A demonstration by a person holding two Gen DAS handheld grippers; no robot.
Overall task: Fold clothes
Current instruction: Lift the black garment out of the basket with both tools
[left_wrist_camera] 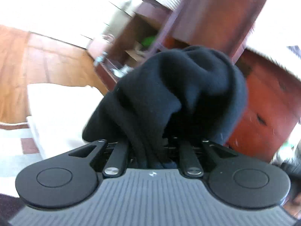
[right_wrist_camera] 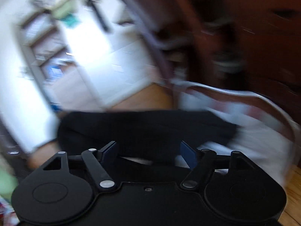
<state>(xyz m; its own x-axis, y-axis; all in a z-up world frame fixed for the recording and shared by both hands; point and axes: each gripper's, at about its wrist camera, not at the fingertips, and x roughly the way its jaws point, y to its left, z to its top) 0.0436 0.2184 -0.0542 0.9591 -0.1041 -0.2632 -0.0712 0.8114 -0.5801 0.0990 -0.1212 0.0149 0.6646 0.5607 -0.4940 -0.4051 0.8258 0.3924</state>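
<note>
Two grippers up: left gripper (left_wrist_camera: 150,150) clamped tight on a bunched black garment (left_wrist_camera: 175,94), lifted clear before a red-brown cabinet (left_wrist_camera: 267,101). Right gripper (right_wrist_camera: 148,152) spread wide, gripping nothing, dark cloth (right_wrist_camera: 146,130) lying just beyond its pads.

A wooden tabletop (left_wrist_camera: 56,60) fills the left of the left wrist view, a white cloth (left_wrist_camera: 62,113) on it; a dark garment (right_wrist_camera: 146,128), blurred, apparently lies across it.
</note>
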